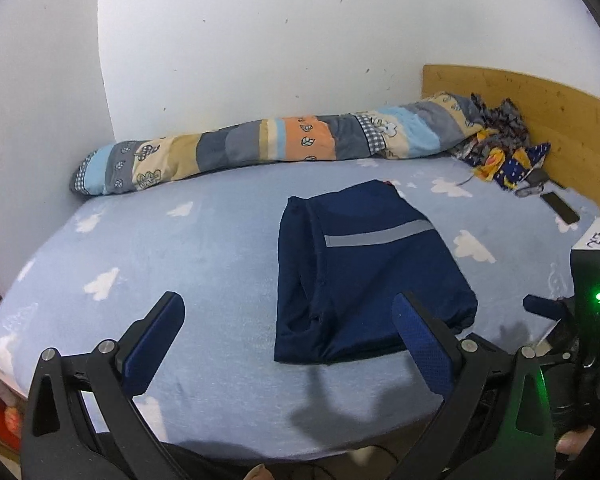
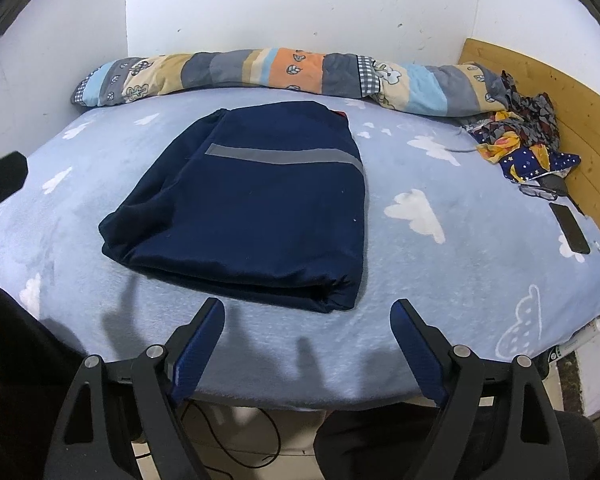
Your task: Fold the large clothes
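A dark navy garment [image 1: 364, 276] with a grey reflective stripe lies folded into a compact rectangle on the light blue cloud-print bed sheet [image 1: 180, 248]. It also shows in the right wrist view [image 2: 260, 208]. My left gripper [image 1: 288, 312] is open and empty, held above the sheet at the garment's near edge. My right gripper [image 2: 308, 316] is open and empty, just in front of the garment's near edge, apart from it. The right gripper's body [image 1: 592, 292] shows at the right edge of the left wrist view.
A rolled patchwork quilt [image 2: 260, 68] lies along the white wall at the back. A pile of patterned cloth [image 2: 528, 140], glasses [image 2: 538, 192] and a black phone [image 2: 570, 228] lie by the wooden headboard [image 2: 572, 128]. Cables [image 2: 240, 444] hang below the bed's front edge.
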Motion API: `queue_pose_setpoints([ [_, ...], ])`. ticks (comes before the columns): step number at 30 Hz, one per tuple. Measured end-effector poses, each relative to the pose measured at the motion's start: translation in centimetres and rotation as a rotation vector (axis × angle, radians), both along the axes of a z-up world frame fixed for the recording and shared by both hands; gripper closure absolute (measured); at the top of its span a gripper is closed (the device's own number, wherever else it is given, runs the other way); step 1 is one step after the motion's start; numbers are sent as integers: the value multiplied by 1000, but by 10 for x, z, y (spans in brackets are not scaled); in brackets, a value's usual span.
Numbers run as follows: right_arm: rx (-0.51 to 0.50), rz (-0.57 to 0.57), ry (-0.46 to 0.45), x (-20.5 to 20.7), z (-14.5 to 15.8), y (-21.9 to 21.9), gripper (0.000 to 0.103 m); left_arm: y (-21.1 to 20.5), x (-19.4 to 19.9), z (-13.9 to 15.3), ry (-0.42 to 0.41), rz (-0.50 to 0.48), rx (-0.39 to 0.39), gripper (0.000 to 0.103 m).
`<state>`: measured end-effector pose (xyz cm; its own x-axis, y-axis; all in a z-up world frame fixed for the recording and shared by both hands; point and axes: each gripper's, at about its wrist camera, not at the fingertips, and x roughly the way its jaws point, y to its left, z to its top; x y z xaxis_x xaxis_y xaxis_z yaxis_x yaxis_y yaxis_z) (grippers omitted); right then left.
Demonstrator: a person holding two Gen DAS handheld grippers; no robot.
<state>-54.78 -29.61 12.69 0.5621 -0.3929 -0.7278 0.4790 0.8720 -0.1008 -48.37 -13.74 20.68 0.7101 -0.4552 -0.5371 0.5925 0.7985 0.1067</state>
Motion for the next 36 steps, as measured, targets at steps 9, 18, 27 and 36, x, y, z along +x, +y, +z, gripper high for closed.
queue_pose_setpoints([
  [9, 9, -12, 5, 0, -1, -3, 16, -5, 2, -4, -4, 53, 62, 0],
  [18, 4, 2, 15, 1, -2, -2, 16, 9, 24, -14, 188, 10, -34, 0],
  [27, 6, 4, 15, 2, -3, -4, 16, 15, 32, -17, 221, 51, -51, 0],
  [36, 10, -10, 11, 1, -2, -5, 16, 3, 28, -21, 196, 46, 32, 0],
])
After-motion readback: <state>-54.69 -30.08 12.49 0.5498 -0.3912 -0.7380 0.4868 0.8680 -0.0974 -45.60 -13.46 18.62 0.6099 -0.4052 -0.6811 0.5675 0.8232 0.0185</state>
